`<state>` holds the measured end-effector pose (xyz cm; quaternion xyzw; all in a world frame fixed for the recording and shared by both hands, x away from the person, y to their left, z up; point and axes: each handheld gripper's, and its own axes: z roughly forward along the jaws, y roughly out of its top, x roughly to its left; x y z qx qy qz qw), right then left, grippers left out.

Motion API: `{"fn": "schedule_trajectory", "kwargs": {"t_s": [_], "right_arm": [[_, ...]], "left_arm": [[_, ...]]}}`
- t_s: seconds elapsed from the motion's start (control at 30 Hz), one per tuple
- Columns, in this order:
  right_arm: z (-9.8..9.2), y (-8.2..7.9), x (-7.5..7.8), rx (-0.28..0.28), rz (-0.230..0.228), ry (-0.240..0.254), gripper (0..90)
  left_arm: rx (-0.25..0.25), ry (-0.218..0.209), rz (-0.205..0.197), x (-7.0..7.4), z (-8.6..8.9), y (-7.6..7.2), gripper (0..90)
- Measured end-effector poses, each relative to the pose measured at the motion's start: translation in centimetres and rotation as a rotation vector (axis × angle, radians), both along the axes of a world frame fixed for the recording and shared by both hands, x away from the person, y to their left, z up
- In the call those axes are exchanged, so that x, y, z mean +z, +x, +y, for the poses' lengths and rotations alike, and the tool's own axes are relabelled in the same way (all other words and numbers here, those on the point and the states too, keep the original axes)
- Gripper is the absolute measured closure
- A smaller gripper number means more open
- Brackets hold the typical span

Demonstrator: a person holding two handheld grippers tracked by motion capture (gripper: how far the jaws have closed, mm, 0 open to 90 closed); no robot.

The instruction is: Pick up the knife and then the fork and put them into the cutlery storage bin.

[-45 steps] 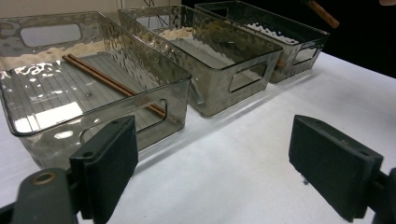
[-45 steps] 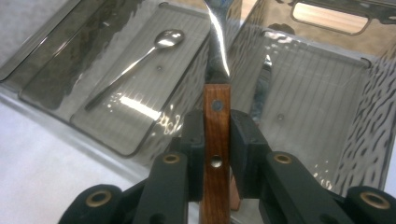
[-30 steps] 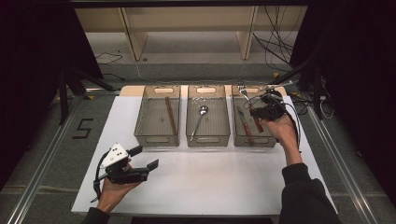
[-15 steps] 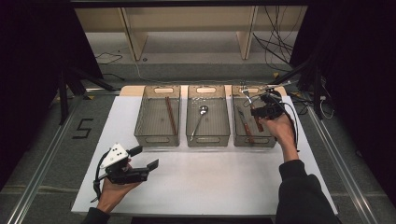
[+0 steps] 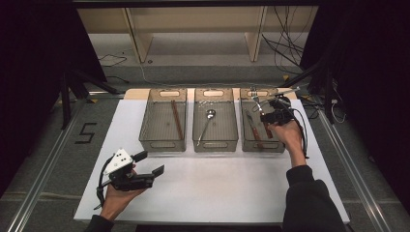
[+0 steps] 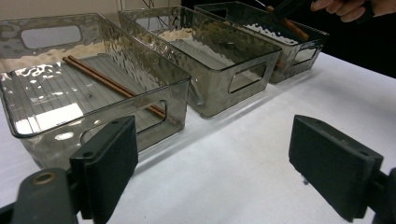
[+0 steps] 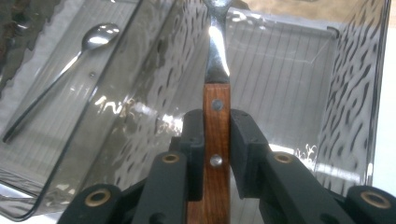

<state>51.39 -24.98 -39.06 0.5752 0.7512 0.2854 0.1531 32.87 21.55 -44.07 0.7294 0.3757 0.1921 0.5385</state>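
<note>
My right gripper (image 5: 269, 116) (image 7: 217, 128) hangs over the right-hand clear bin (image 5: 264, 145) (image 7: 356, 93), shut on the wooden handle of a metal utensil (image 5: 256, 102) (image 7: 217, 70) whose metal end points to the bin's far side. Another wood-handled utensil (image 5: 252, 128) lies inside that bin. The middle bin (image 5: 215, 143) holds a spoon (image 5: 208, 120) (image 7: 70, 65), and the left bin (image 5: 162, 141) (image 6: 56, 135) holds brown chopsticks (image 5: 177, 118) (image 6: 112, 85). My left gripper (image 5: 151, 163) (image 6: 215, 163) rests low over the white mat near the front left, open, with nothing between its jaws.
The three bins stand side by side at the far edge of the white mat (image 5: 217, 188). Wooden shelf legs (image 5: 138, 38) and loose cables (image 5: 285, 43) lie beyond the table. A "5" mark (image 5: 87, 133) is on the left floor strip.
The right gripper has sunk a little toward the right bin with the utensil still in it. The left gripper has stayed put.
</note>
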Motion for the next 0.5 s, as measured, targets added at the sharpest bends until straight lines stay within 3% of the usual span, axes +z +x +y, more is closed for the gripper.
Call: {"fn": "schedule_trajectory", "kwargs": {"t_s": [0.3,0.4,0.5], "right_arm": [[0.1,0.2,-1.1,-0.002,0.038,0.000,75.6],[0.2,0.2,-1.2,0.020,0.055,0.032,66.7],[0.5,0.0,-0.8,0.036,0.043,0.028,62.6]], "left_arm": [[0.000,0.000,0.000,0.0,0.0,0.0,15.3],[0.001,-0.001,0.001,0.0,0.0,0.0,15.3],[0.000,0.000,0.000,0.0,0.0,0.0,15.3]]}}
